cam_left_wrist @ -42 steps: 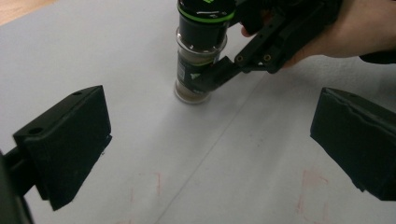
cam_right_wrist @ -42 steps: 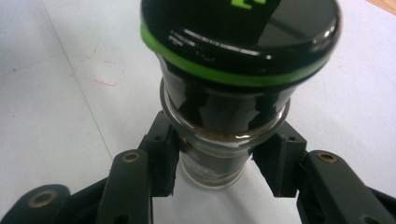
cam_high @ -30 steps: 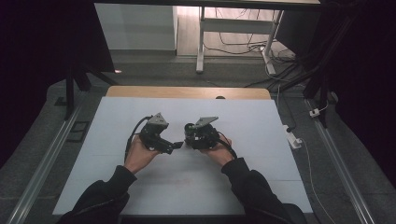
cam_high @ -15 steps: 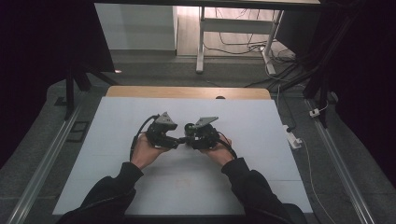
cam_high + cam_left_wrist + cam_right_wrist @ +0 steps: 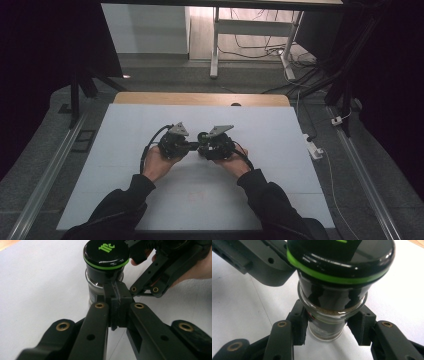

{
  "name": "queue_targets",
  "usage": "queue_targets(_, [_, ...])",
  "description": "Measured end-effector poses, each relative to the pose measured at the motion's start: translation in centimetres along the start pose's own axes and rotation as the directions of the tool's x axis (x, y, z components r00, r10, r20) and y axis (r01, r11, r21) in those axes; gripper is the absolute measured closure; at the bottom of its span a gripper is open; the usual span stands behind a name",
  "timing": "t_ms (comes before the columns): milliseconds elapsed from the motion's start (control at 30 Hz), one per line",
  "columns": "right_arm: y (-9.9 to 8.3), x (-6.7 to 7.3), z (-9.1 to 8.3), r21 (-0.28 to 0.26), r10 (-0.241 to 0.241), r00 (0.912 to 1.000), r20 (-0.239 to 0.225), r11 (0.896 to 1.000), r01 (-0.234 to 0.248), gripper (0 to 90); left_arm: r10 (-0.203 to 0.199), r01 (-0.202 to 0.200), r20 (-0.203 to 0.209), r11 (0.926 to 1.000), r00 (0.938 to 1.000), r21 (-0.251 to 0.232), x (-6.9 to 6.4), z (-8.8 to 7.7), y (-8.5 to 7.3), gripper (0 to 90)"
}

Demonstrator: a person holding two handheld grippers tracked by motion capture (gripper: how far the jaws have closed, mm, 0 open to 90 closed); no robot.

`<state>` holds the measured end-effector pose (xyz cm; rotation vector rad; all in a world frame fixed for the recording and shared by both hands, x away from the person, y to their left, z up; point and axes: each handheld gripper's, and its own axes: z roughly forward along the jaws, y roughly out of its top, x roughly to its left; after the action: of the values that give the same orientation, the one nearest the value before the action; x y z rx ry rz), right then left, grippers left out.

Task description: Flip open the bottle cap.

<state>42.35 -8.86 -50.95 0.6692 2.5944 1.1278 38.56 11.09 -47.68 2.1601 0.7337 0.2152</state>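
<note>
A small glass jar (image 5: 325,322) with a black lid ringed in green (image 5: 106,251) stands upright on the white table (image 5: 280,150), and from above it shows between the two hands (image 5: 203,136). My right gripper (image 5: 329,326) is shut on its glass body below the lid, one pad on each side. My left gripper (image 5: 115,290) has just been closing; its pads now meet with nothing between them, their tips right against the jar under the lid. From above, the left gripper (image 5: 187,146) and right gripper (image 5: 202,146) point at each other, almost touching.
The white board lies on a wooden tabletop whose far edge (image 5: 200,98) shows. Metal rails (image 5: 50,175) run along both sides. A power strip (image 5: 314,148) and cables lie on the floor at the right. A white-legged table (image 5: 215,45) stands beyond.
The left hand has shifted right toward the jar, and its gripper's jaws have gone from wide apart to closed. The right hand and the jar have not moved.
</note>
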Motion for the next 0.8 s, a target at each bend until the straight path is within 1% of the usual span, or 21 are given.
queue_targets(167, [0.00, 0.00, 0.00, 0.001, -0.001, 1.0000, 0.001, 1.000, 0.001, 52.6, 0.002, -0.002, 0.004, 1.0000, 1.0000, -0.007, -0.28, -0.18, 0.21, 88.8])
queue_targets(333, [0.01, 0.00, 0.00, 0.002, -0.002, 1.0000, 0.001, 1.000, 0.002, 52.6, 0.009, -0.009, -0.001, 0.9999, 1.0000, -0.010, -0.48, -0.47, 0.43, 88.8])
queue_targets(367, [0.02, 0.01, 0.00, 0.002, -0.001, 1.0000, 0.001, 1.000, 0.001, 52.6, 0.003, -0.003, 0.002, 0.9999, 1.0000, -0.015, -0.53, -0.52, 0.48, 88.8])
queue_targets(600, [0.03, 0.01, 0.00, 0.004, 0.001, 1.0000, 0.001, 1.000, -0.001, 52.7, 0.003, -0.003, 0.000, 0.9998, 1.0000, -0.018, -0.58, -0.68, 0.57, 88.8])
queue_targets(700, [0.03, 0.02, 0.00, 0.004, 0.002, 1.0000, 0.000, 1.000, -0.002, 52.7, -0.002, 0.002, -0.004, 0.9996, 1.0000, -0.027, -0.59, -0.82, 0.62, 88.8])
queue_targets(800, [0.04, 0.03, 0.00, 0.005, -0.001, 1.0000, 0.002, 1.000, 0.001, 52.7, -0.004, 0.004, -0.003, 0.9997, 1.0000, -0.023, -0.56, -0.81, 0.67, 88.8])
